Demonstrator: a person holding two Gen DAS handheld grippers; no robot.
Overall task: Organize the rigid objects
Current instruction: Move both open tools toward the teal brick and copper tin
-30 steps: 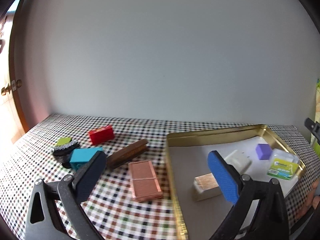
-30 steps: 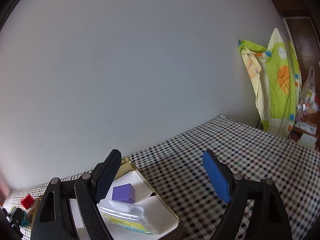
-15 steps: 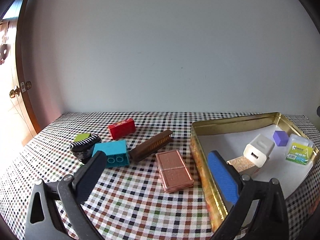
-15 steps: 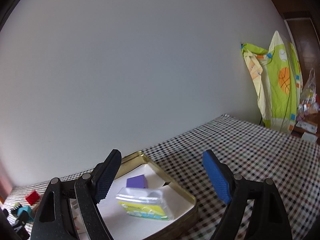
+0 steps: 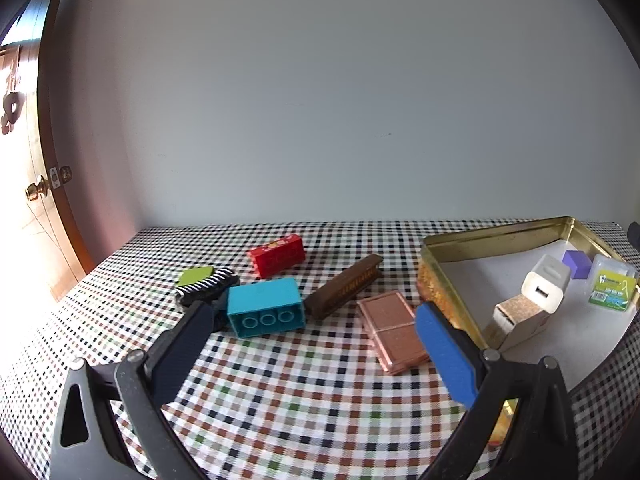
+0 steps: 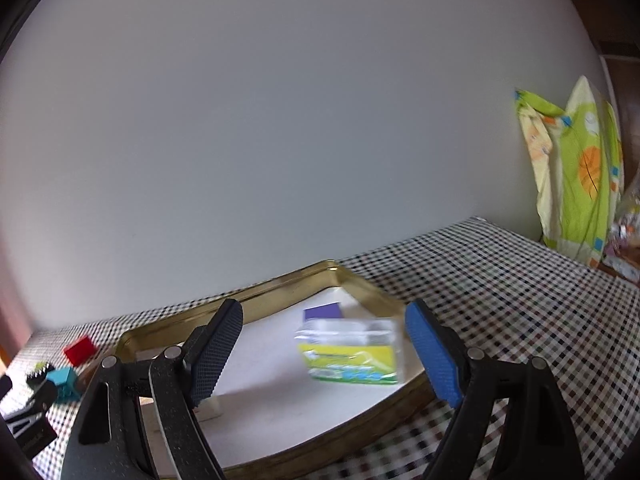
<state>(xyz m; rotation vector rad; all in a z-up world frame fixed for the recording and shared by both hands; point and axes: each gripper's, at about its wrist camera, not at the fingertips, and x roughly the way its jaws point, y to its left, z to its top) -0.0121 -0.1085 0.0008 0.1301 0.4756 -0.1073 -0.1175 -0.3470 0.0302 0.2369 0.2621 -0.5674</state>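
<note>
Reaching with the empty, spread left gripper (image 5: 316,344), centre its fingers on the teal brick (image 5: 264,306), lower centre, before squeezing; right gripper (image 6: 324,354) also gapes empty.

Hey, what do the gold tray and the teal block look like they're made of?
The gold tray looks like thin sheet metal with a glossy finish: its walls reflect like brass-toned tin and the rim is rolled. The teal block looks like moulded plastic, smooth and semi-matte, with round hollow tubes on its open side like a toy building brick.
</note>
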